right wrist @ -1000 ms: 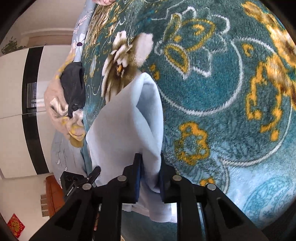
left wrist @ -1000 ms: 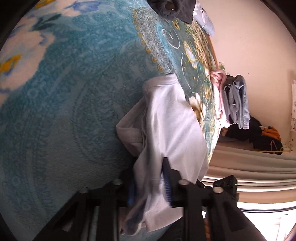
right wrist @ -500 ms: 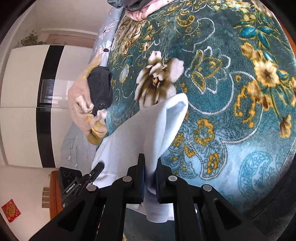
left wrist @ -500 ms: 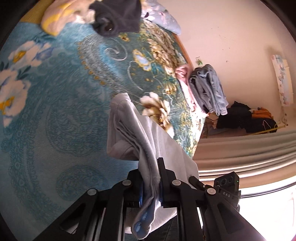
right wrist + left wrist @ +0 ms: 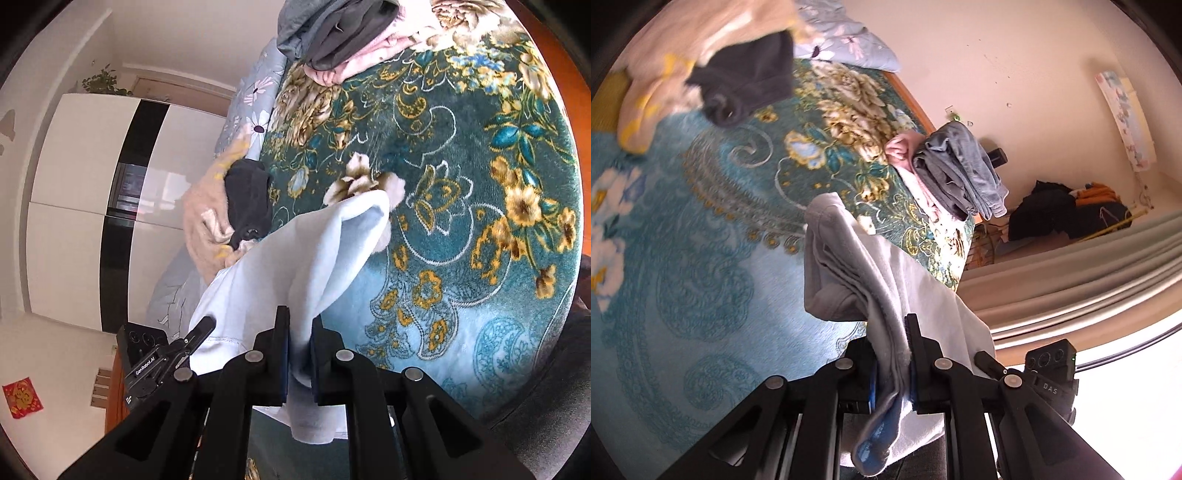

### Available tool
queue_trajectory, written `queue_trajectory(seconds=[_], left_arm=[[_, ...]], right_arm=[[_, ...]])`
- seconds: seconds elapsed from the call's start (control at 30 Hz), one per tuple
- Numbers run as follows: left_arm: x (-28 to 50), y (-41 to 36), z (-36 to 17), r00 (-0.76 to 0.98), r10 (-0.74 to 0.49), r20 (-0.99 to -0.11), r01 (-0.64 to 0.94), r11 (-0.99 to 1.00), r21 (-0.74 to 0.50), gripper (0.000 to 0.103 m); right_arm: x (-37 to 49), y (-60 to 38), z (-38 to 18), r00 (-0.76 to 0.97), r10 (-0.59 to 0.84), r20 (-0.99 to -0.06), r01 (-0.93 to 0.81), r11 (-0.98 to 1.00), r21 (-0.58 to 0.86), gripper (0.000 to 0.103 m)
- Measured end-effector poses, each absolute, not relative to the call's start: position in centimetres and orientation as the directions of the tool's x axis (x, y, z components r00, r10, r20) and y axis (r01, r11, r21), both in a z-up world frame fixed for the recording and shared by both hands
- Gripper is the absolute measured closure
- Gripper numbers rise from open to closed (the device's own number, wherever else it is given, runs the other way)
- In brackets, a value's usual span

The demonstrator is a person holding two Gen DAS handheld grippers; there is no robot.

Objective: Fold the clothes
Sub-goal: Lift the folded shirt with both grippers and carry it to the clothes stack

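Observation:
A pale blue-white garment (image 5: 871, 280) hangs between both grippers above a bed covered by a teal floral blanket (image 5: 683, 240). My left gripper (image 5: 892, 354) is shut on one bunched edge of it, and cloth droops below the jaws. My right gripper (image 5: 298, 347) is shut on another edge of the same garment (image 5: 295, 258), which stretches leftward toward the other gripper's body (image 5: 162, 358). The far tip of the garment sits just over the blanket (image 5: 480, 184); whether it touches is unclear.
A stack of folded grey and pink clothes (image 5: 956, 177) lies at the bed's far edge. A dark garment (image 5: 750, 88) and a beige-yellow one (image 5: 665, 74) are heaped near the pillows. White wardrobe (image 5: 81, 206), curtains (image 5: 1089, 273) and a dark clothes pile (image 5: 1071, 210) surround the bed.
Both grippers have lifted and pulled back with the garment, raising it off the blanket. More of the room and the far clothes stack has come into view.

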State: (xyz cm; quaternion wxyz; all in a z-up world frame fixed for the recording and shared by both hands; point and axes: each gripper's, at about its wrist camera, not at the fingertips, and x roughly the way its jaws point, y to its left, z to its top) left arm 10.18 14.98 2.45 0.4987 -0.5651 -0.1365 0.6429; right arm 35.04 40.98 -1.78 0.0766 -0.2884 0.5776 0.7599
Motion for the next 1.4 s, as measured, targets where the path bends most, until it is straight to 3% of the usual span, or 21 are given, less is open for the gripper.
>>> queue_trajectory(seconds=[0.37,0.73,1.13,1.3,1.4], left_arm=[[11.3,20.8,9.5,0.070,0.786,-0.615,-0.698,-0.402,-0.593,0.090],[6.4,29.8,10.4,0.182,0.777,-0.603,-0.730,-0.305,-0.612,0.090],[-0.7,48.6,17.6,0.236,0.828,-0.509,-0.814,-0.118,-0.568,0.090],[-3.2,56.9,17.0,0.225,0.834,-0.504,-0.822,-0.116,-0.558,0.091],[-4.1,60.9,13.8,0.189,0.800,-0.570,-0.834,-0.175,-0.523,0.091]], right_arm=[[35.2,44.4,1.6,-0.848,-0.182,-0.497,-0.413,-0.361,0.836,0.094],[33.4,52.0,4.3,-0.857,-0.131,-0.499,-0.424,-0.370,0.827,0.094],[27.9,67.7,13.8,-0.869,0.001,-0.494,-0.417,-0.539,0.732,0.094],[25.9,74.7,15.5,-0.856,0.130,-0.500,-0.474,-0.583,0.659,0.094],[25.1,77.8,13.5,-0.842,0.164,-0.514,-0.507,-0.568,0.648,0.094]])
